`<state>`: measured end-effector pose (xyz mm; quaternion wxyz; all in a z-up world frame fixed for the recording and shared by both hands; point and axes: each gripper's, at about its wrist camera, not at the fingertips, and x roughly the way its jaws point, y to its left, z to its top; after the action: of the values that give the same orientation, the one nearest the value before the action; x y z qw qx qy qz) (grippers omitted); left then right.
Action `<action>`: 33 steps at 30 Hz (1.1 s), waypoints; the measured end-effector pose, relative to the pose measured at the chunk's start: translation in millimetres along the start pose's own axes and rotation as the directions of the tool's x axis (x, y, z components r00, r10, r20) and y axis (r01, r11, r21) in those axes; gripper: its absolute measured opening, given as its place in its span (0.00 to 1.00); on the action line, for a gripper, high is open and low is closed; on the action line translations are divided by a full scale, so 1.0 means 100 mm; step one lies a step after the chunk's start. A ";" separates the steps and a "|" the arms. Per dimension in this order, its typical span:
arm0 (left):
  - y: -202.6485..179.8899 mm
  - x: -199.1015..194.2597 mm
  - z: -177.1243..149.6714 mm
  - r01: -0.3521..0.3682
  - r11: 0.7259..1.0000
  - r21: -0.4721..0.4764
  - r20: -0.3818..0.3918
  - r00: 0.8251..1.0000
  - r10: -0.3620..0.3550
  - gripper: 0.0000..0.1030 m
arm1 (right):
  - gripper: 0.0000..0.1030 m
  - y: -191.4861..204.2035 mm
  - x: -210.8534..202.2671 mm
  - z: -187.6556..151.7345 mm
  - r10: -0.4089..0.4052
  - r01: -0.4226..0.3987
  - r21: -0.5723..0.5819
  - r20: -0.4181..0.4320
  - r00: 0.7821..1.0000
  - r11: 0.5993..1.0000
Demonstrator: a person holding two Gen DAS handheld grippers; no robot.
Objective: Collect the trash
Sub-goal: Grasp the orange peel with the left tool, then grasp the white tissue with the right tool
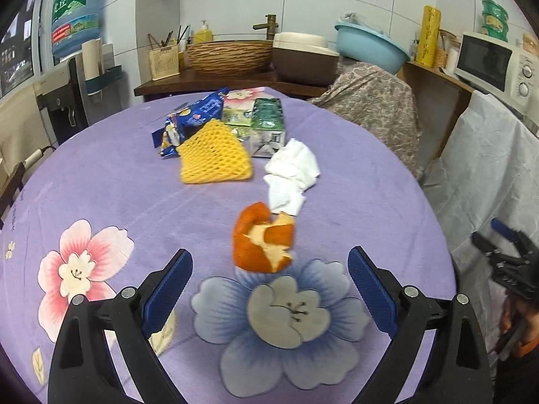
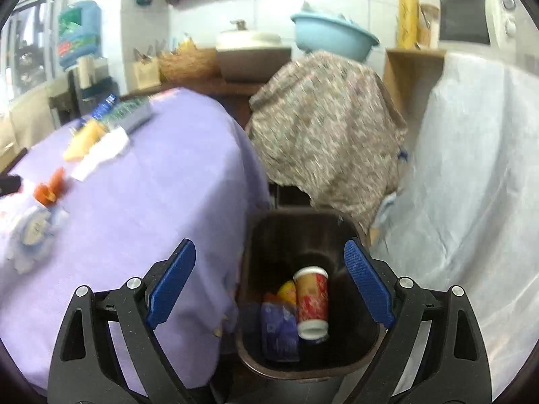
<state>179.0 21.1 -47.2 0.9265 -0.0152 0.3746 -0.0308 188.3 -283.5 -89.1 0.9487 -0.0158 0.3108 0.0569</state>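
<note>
An orange peel (image 1: 262, 244) lies on the purple flowered tablecloth (image 1: 118, 185), just beyond my open left gripper (image 1: 269, 266), which holds nothing. Behind the peel lie a crumpled white tissue (image 1: 292, 173), a yellow foam net (image 1: 215, 156), a blue snack bag (image 1: 188, 118) and a green carton (image 1: 267, 118). My right gripper (image 2: 269, 262) is open and empty above a dark trash bin (image 2: 357, 346) beside the table. In the bin lie a red-and-tan paper cup (image 2: 312, 303), a blue wrapper (image 2: 279, 331) and something yellow. The right gripper (image 1: 512, 259) also shows off the table's right edge.
A floral-covered object (image 2: 326, 128) and a white-draped one (image 2: 471, 168) stand right of the table. Behind are a counter with a woven basket (image 1: 229, 55), a brown pot (image 1: 303, 57), a blue basin (image 1: 370, 45), a microwave (image 1: 495, 62) and a water dispenser (image 1: 75, 17).
</note>
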 end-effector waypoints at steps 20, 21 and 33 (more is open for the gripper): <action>0.09 0.47 -0.01 0.067 0.998 -0.007 -0.110 0.992 -0.068 0.45 | 0.86 0.89 -0.15 0.48 0.241 -0.238 -0.116 0.009 0.971 0.964; 0.09 0.45 -0.01 0.070 0.998 -0.007 -0.103 0.992 -0.070 0.42 | 0.86 0.92 -0.13 0.50 0.252 -0.251 -0.112 0.001 0.968 0.962; 0.30 0.32 -0.03 0.136 0.985 -0.109 -0.028 0.990 -0.140 0.23 | 0.80 1.51 0.37 0.77 0.387 -0.400 -0.084 -0.136 0.912 0.913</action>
<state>201.4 48.8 -72.6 0.9133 -0.0899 0.3902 -0.0750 245.7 -124.6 -48.1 0.8957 -0.0084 0.3586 0.2629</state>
